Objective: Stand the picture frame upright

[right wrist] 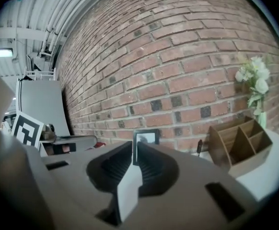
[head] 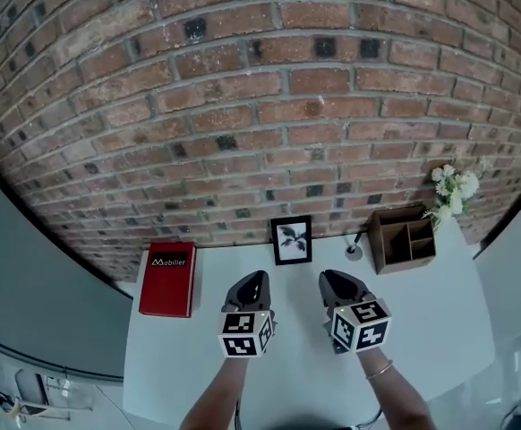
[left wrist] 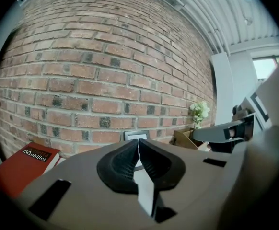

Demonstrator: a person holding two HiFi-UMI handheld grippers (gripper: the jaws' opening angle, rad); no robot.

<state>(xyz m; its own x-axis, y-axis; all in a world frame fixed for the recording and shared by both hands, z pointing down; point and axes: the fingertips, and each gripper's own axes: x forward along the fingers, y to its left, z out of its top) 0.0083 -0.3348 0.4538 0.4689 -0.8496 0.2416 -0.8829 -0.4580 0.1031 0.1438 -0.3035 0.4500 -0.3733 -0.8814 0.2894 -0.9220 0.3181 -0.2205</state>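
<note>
A small black picture frame (head: 291,240) with a leaf print stands upright at the back of the white table (head: 439,330), against the brick wall. It shows just past the jaw tips in the left gripper view (left wrist: 136,135) and in the right gripper view (right wrist: 146,137). My left gripper (head: 254,281) hovers in front of it, a little to the left, jaws together and empty (left wrist: 138,143). My right gripper (head: 332,281) hovers in front of it, a little to the right. A thin gap separates its jaws, with nothing in it (right wrist: 134,148). Neither gripper touches the frame.
A red book (head: 167,279) lies flat at the table's left. Right of the frame stand a small dark holder with a pen (head: 356,247) and a wooden desk organiser (head: 404,238). White flowers (head: 453,191) stand in the far right corner. The brick wall closes the back.
</note>
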